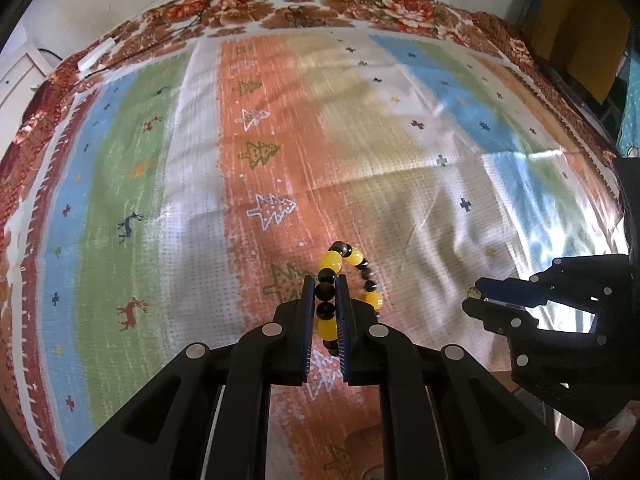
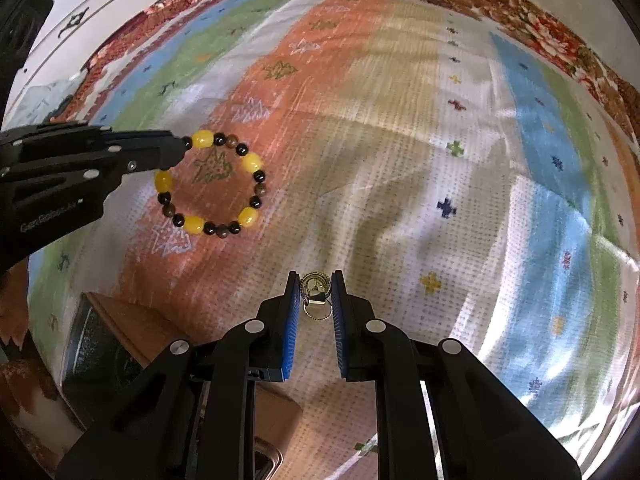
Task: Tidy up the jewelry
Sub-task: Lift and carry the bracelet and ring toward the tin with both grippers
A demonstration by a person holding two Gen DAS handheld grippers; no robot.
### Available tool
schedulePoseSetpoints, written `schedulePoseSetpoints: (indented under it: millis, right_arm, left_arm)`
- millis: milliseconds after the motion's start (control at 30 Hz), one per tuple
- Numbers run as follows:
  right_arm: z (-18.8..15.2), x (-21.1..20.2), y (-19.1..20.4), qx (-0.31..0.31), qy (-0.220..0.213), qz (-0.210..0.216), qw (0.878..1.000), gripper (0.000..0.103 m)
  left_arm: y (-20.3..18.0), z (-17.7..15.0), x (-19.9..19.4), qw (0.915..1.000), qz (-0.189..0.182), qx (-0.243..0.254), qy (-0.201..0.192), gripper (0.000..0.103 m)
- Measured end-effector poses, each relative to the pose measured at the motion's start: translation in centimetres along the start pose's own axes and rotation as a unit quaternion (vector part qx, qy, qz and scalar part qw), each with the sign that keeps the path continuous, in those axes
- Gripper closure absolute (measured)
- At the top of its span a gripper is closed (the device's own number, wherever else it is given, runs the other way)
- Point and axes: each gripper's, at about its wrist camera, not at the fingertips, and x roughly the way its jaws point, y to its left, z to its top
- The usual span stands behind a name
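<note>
Bead bracelet: we see the bead bracelet (image 1: 348,280), a loop of yellow and dark round beads, pinched at its edge and hanging just above the striped cloth (image 1: 160,160); in the right wrist view it sits at 9 o'clock.
Left claw: the left claw (image 1: 325,304) is clamped on the bracelet, dark beads between its pads.
Gold earring: the gold earring (image 2: 316,292), small rings on a clasp, sits at 6 o'clock in the right wrist view.
Right claw: the right claw (image 2: 316,300) is nearly together, closed on the earring.
Handling: we judge the bracelet light, limp and apt to swing, its smooth beads slippery, so a grip across the strand suits it. The earring looks tiny and delicate; we would hold it by the ring.
Pose: both claws point steeply down at the cloth, the left one reaching in from 9 o'clock.
Box: a wooden box (image 2: 120,344) lies at 7 o'clock, seemingly the jewelry's place.
</note>
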Motion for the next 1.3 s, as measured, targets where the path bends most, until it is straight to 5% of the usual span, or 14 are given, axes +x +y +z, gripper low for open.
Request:
schedulePoseSetpoints:
  millis: [1300]
  right_arm:
    - [-4.0,-9.7,1.8,0.015,-0.139,0.016,0.99,0.086]
  left_arm:
    - [-3.6,-3.1,-10.6,0.9944,-0.027,-0.01,-0.102,0.093]
